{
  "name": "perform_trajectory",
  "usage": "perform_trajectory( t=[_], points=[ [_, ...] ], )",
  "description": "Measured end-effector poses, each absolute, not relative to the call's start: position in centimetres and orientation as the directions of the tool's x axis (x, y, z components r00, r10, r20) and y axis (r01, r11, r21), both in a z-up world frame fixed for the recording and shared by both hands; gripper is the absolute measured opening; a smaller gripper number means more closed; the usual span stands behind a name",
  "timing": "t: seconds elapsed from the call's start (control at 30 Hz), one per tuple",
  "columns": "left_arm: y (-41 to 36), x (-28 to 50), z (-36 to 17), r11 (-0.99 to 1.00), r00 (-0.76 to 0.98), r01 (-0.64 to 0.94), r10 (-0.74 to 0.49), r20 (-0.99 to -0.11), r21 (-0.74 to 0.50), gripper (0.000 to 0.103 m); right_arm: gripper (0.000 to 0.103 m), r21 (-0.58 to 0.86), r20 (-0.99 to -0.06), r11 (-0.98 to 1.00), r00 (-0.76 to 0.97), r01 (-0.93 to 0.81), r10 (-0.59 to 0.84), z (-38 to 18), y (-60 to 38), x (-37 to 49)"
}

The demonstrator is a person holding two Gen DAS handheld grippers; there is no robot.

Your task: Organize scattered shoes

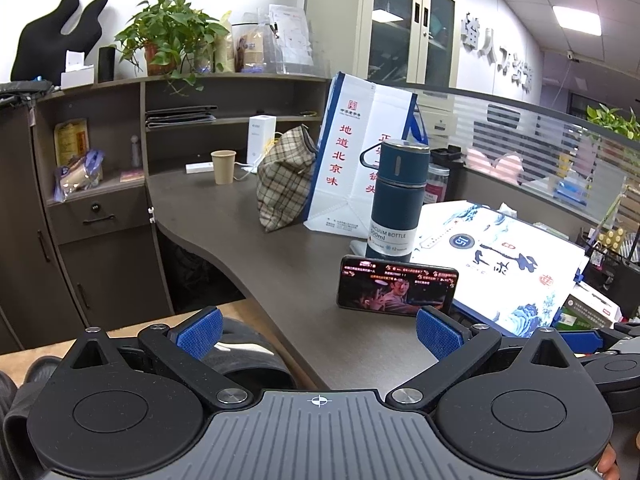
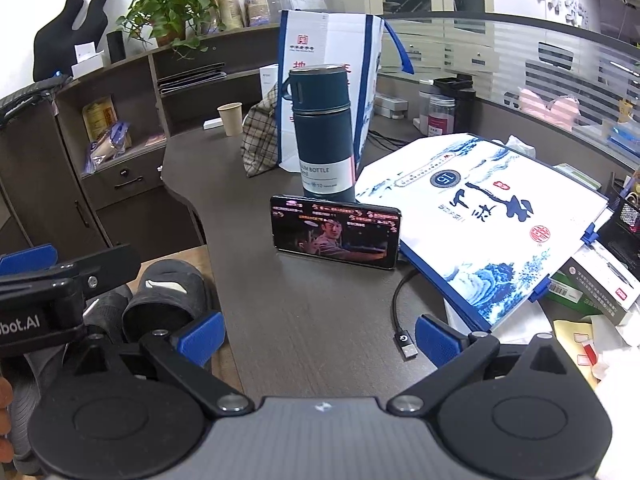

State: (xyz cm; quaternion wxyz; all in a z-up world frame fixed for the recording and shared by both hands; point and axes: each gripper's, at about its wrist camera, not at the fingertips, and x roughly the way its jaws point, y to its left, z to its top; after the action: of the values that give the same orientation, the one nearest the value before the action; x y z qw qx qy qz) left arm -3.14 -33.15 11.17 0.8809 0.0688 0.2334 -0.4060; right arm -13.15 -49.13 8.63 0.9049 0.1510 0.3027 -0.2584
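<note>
A dark grey slipper (image 2: pixel 168 300) with a white mark lies on the wooden floor below the desk edge, at lower left in the right wrist view. A second dark slipper (image 2: pixel 104 312) lies beside it, partly hidden by the other gripper. In the left wrist view a slipper (image 1: pixel 248 356) shows behind my left finger. My left gripper (image 1: pixel 318 332) is open and empty, held above the desk edge. My right gripper (image 2: pixel 320 336) is open and empty over the desk.
On the dark desk (image 2: pixel 312 312) stand a phone (image 2: pixel 336 232) playing video, a blue vacuum bottle (image 2: pixel 322 128), a white tote bag (image 2: pixel 332 40), a plaid bag (image 1: pixel 284 180), a paper cup (image 1: pixel 224 166), a flat printed bag (image 2: pixel 492 216) and a USB cable (image 2: pixel 400 320). Cabinets (image 1: pixel 100 240) stand at left.
</note>
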Motion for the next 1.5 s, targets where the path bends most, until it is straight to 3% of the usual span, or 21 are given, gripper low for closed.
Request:
perform_trajectory(
  t=[0.53,1.03,1.5],
  points=[
    [-34.6,-3.0,10.4,0.637,0.536,0.769,-0.693,-0.482,-0.06,0.103,0.103,0.122,-0.622,0.777,0.658,0.617,-0.425,7.7,-50.7,-14.0],
    [-43.3,-4.3,6.1,0.578,0.508,0.816,-0.707,-0.492,0.013,0.103,0.103,0.173,-0.654,0.529,0.498,0.831,-0.569,2.3,-57.0,-17.4],
    [-50.4,-4.5,1.4,0.545,0.444,0.838,-0.66,-0.606,0.021,0.103,0.103,0.163,-0.706,0.452,0.424,0.877,-0.567,-2.6,-62.2,-18.3]
  ],
)
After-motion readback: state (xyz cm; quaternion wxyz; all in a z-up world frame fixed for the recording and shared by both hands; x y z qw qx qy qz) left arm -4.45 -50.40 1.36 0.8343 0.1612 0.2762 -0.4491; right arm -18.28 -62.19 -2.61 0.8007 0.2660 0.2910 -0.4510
